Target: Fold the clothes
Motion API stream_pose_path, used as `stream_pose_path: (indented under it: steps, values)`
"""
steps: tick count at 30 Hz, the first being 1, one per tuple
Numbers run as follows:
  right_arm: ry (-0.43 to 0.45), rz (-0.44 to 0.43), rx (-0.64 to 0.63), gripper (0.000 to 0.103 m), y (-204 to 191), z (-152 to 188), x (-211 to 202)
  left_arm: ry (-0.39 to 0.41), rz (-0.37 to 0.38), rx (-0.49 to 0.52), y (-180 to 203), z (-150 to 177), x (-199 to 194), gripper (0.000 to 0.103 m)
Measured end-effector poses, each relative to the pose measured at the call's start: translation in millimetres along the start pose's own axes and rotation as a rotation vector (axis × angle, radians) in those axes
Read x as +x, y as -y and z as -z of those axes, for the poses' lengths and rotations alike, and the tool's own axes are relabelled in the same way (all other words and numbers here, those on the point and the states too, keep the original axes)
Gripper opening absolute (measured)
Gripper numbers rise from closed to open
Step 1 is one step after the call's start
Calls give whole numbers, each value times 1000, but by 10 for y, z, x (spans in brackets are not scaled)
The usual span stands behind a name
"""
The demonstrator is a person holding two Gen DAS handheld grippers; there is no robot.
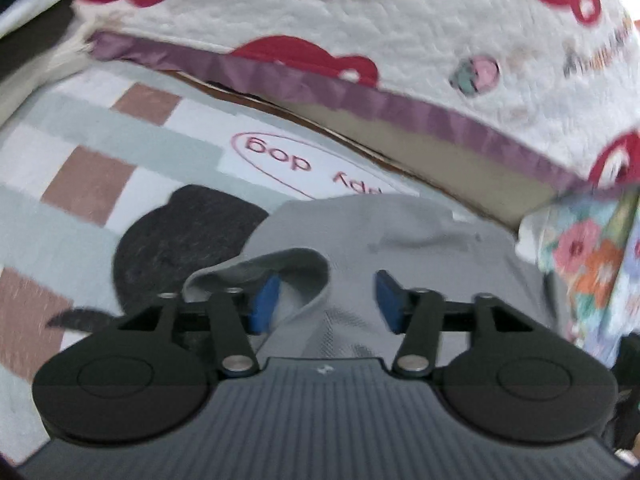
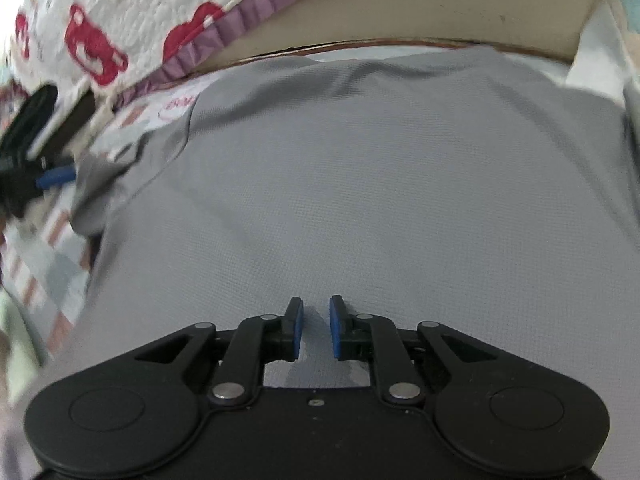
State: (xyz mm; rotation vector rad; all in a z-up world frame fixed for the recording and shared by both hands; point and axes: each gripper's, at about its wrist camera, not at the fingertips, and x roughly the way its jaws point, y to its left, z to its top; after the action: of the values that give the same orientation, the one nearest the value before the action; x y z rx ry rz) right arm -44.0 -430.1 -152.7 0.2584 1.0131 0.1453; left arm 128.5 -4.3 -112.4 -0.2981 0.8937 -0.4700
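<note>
The soft, light grey shirt [image 2: 360,184] lies spread on the checked bed sheet [image 1: 80,152] — the left gripper [image 1: 326,300] gapes wide by its floppy sleeve edge, the right gripper [image 2: 316,330] nearly closed, empty — best pinched at an edge.

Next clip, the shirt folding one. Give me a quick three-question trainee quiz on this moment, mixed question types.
1. True or false: the left gripper has its blue pads clamped shut on the grey shirt.
2. Multiple choice: what lies just beyond the shirt's far edge? A) a wooden chair B) a white quilt with red shapes and a purple border C) a laundry basket
3. Fill in: the shirt lies on a sheet patterned in pale green, white and ____ blocks.

Key
1. False: the pads stand apart, with a loose fold of shirt between them.
2. B
3. Brown
</note>
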Motion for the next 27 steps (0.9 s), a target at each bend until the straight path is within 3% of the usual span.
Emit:
stream_pose_path:
  steps: [2,3,4,5,6,16,20,24,27]
  values:
    - [7,18,-11,31,23,10,-16,2,-77,16,-16,-4,30,66]
    - [12,17,-11,31,43,16,-17,3,-115,23,-25,-7,45,58]
    - [19,11,-9,31,64,24,-15,4,-154,31,-33,-9,60,47]
    - [26,5,-6,31,84,34,-18,5,-192,39,-41,-11,75,14]
    - [34,0,0,31,101,46,-24,6,-231,47,-49,-13,91,2]
    - [73,-25,-9,33,141,139,-47,15,-616,125,-131,-36,242,7]
    - [79,-29,-26,33,140,147,-50,77,-714,127,-139,-73,92,11]
    - [75,-65,3,36,209,129,-84,78,-588,142,153,-72,-110,16]
    - [189,-138,125,41,475,91,-332,33,-438,236,743,-84,-20,29]
